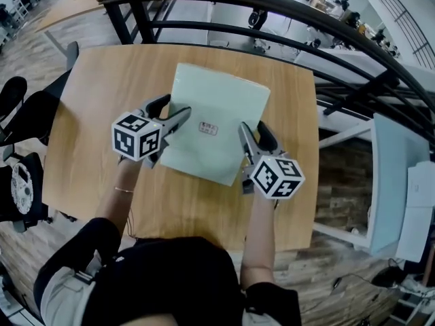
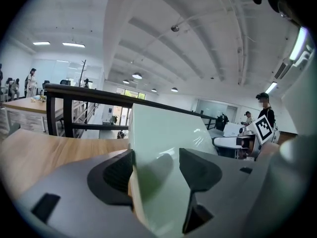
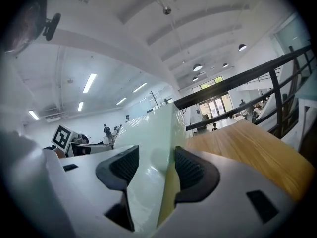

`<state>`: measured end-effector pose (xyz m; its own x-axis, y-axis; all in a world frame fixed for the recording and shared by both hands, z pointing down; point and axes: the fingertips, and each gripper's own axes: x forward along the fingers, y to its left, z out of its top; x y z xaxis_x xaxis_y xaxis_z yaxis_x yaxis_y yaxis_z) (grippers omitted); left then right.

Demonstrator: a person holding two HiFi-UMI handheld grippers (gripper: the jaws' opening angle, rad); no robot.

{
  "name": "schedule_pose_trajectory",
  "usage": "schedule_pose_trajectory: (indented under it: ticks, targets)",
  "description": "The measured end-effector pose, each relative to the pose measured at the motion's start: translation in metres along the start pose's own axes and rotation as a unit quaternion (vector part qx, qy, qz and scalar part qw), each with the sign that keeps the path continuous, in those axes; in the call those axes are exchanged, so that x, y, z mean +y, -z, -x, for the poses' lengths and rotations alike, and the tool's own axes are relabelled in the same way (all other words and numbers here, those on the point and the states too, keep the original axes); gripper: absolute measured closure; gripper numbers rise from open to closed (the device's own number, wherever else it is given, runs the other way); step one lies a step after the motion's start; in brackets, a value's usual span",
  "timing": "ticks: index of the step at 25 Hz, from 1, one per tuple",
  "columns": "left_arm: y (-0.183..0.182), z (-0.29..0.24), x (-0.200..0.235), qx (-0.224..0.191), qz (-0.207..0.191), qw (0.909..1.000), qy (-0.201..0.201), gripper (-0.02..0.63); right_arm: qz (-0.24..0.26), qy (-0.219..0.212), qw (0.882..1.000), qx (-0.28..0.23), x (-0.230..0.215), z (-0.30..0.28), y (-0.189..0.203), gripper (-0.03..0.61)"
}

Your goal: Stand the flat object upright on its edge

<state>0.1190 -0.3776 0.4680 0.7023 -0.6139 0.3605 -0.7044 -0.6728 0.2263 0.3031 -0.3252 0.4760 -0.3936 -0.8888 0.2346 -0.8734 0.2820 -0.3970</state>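
Pale-green board (image 1: 217,100) — left edge pinched in jaws of left gripper (image 1: 177,109), right edge likewise in right gripper (image 1: 251,129).

**Hidden / unreadable**

The label (image 1: 209,128) on your flat object (image 1: 211,124) is too small to read. Its near corners are hidden behind the left gripper (image 1: 179,105) and right gripper (image 1: 250,125). Can't tell if its lower edge touches the surface (image 1: 102,94).

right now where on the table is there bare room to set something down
Bare table lies between the green flat object and the left edge, and along the near edge behind the left gripper and right gripper. The middle is crowded.
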Motion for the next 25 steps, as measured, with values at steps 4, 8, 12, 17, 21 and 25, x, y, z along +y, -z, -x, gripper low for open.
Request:
schedule_pose_trajectory:
  ticks: [4,8,12,17,21,25]
  targets:
    - [-0.015,0.002,0.002,-0.011,-0.009,0.9999,-0.005,0.333,0.013,-0.002,1.000,-0.015,0.003,-0.005,-0.016,0.344]
    - [-0.028,0.003,0.003,-0.023,-0.014,0.9996,-0.012,0.333,0.031,-0.008,0.999,-0.021,0.007,-0.010,-0.030,0.344]
    - [-0.036,0.005,0.003,-0.036,-0.015,0.9991,-0.018,0.333,0.061,-0.008,0.998,-0.027,0.011,-0.012,-0.038,0.344]
    - [-0.038,0.013,-0.003,-0.040,-0.021,0.9987,-0.023,0.333,0.075,-0.009,0.997,-0.034,0.017,-0.005,-0.039,0.344]
    - [-0.035,0.019,-0.005,-0.047,-0.029,0.9979,-0.034,0.333,0.104,-0.007,0.994,-0.034,0.025,0.002,-0.034,0.342]
    - [-0.030,0.026,-0.011,-0.047,-0.034,0.9975,-0.040,0.333,0.096,-0.013,0.995,-0.040,0.029,0.012,-0.029,0.342]
